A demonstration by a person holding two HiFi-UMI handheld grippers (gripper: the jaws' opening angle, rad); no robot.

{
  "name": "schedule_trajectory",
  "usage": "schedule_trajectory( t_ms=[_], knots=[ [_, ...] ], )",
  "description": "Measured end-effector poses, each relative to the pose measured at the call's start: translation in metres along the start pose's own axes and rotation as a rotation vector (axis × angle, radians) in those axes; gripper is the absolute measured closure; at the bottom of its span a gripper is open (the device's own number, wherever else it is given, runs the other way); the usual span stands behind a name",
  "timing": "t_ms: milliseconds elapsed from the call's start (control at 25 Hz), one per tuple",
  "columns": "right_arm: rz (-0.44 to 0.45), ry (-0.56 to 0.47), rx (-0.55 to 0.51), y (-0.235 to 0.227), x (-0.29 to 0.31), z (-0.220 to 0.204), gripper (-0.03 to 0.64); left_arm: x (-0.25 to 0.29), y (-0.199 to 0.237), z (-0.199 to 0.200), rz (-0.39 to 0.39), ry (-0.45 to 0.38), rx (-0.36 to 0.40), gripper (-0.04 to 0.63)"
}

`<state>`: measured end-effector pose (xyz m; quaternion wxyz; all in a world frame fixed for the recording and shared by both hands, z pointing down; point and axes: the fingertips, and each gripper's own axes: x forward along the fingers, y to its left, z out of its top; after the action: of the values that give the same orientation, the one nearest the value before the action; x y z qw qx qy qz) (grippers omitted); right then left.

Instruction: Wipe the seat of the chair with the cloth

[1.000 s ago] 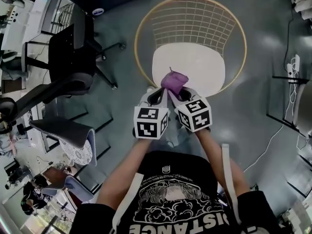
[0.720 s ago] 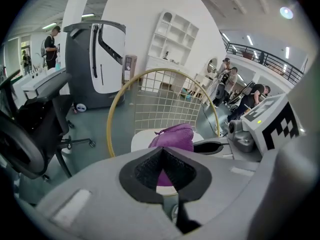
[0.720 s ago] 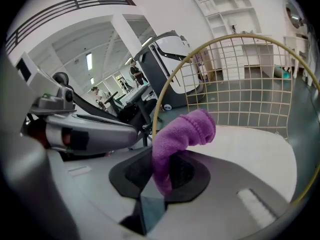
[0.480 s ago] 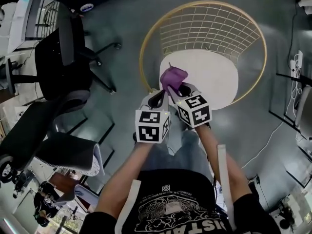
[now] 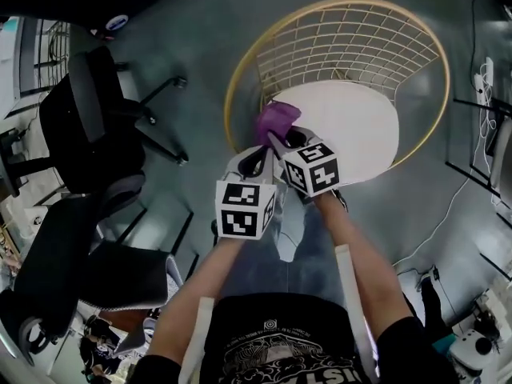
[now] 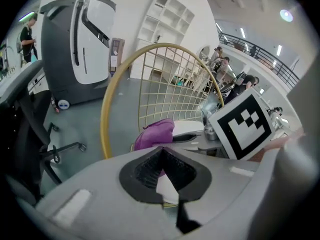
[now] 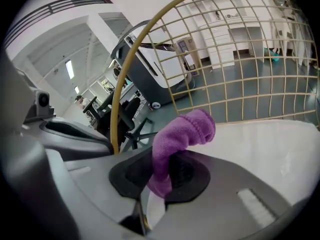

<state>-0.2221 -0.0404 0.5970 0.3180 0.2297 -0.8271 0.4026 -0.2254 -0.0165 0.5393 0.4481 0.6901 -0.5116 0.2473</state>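
Note:
The chair has a gold wire frame (image 5: 352,34) and a round white seat (image 5: 352,130). A purple cloth (image 5: 276,120) hangs over the seat's left edge, close to the gold rim. My right gripper (image 5: 282,139) is shut on the cloth (image 7: 182,134), which sticks up from between its black pads (image 7: 187,176), with the white seat (image 7: 265,144) ahead. My left gripper (image 5: 254,162) sits just left of the right one, a little behind the cloth (image 6: 154,133). Its pads (image 6: 145,168) meet with nothing held between them.
Black office chairs (image 5: 88,118) stand to the left of the wire chair on the grey floor. Cables and a metal stand (image 5: 476,166) lie at the right. A grey machine (image 6: 75,49) and white shelves (image 6: 165,29) stand beyond the chair, with several people far off.
Both grippers and the cloth have shifted from the seat's front middle toward its left edge by the gold rim. The right gripper still holds the cloth.

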Motion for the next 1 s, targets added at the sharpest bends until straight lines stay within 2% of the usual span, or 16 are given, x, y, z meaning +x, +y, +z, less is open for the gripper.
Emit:
schedule_trajectory(
  t_ms=[120, 600, 800, 1000],
  knots=[
    [-0.011, -0.025, 0.045, -0.011, 0.004, 0.009, 0.557, 0.004, 0.007, 0.005, 0.005, 0.004, 0.015, 0.595],
    [-0.004, -0.037, 0.099, -0.063, -0.005, 0.009, 0.557, 0.014, -0.004, -0.012, 0.09, 0.032, -0.061, 0.595],
    [-0.006, -0.065, 0.166, -0.091, -0.011, 0.015, 0.557, 0.021, -0.007, -0.018, 0.125, 0.053, -0.065, 0.594],
    [-0.042, -0.092, 0.218, -0.136, -0.041, 0.015, 0.557, 0.034, -0.038, -0.02, 0.133, 0.07, -0.061, 0.594]
  ],
)
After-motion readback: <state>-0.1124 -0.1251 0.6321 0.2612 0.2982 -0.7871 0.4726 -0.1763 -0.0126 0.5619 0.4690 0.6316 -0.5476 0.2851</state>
